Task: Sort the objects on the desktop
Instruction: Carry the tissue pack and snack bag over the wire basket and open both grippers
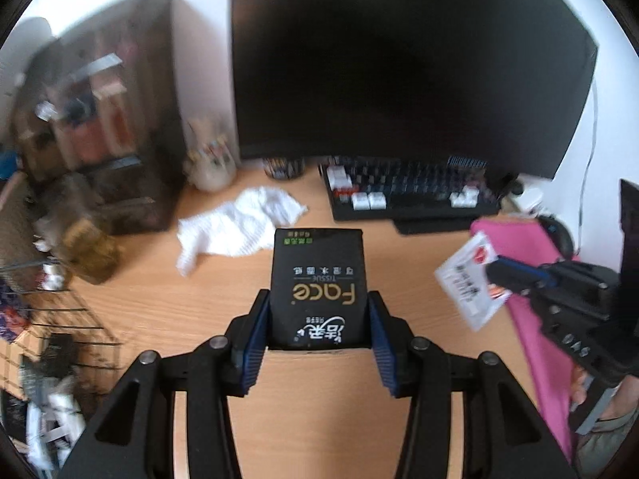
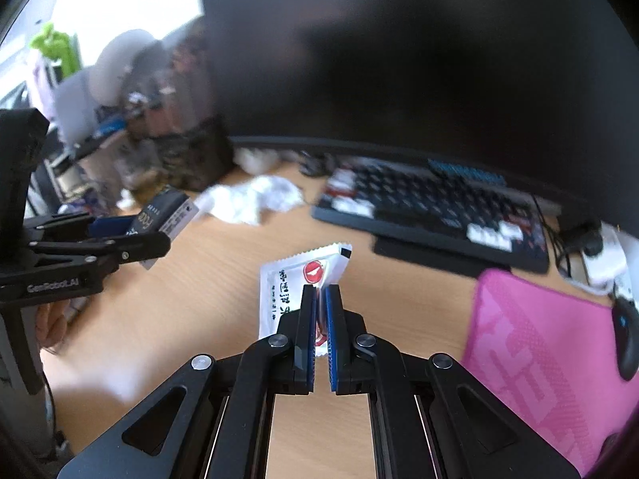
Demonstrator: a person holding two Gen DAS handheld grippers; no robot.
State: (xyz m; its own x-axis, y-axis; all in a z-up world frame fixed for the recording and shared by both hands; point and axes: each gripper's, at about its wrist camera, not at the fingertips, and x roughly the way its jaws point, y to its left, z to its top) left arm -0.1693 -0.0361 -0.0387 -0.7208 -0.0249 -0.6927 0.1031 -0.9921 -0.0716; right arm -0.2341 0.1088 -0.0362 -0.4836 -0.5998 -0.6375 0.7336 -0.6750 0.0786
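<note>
A black tissue pack [image 1: 318, 287] with gold lettering is clamped between the blue pads of my left gripper [image 1: 318, 311], lifted above the wooden desk [image 1: 167, 303]. My right gripper [image 2: 320, 299] is shut on a white sachet [image 2: 291, 283] with a red round logo, also held off the desk. Seen from the left wrist view, that sachet [image 1: 467, 279] hangs at the right in the right gripper [image 1: 495, 269]. The right wrist view shows the left gripper [image 2: 159, 239] at the left edge with the tissue pack [image 2: 159, 211] in it.
A crumpled white tissue [image 1: 235, 227] lies on the desk ahead. Behind it stand a dark keyboard [image 1: 407, 191] and a large black monitor [image 1: 399, 60]. A pink mat [image 2: 551, 351] with a mouse [image 2: 627, 335] is at the right. Cluttered shelves [image 1: 100, 119] and a wire basket [image 1: 60, 327] crowd the left.
</note>
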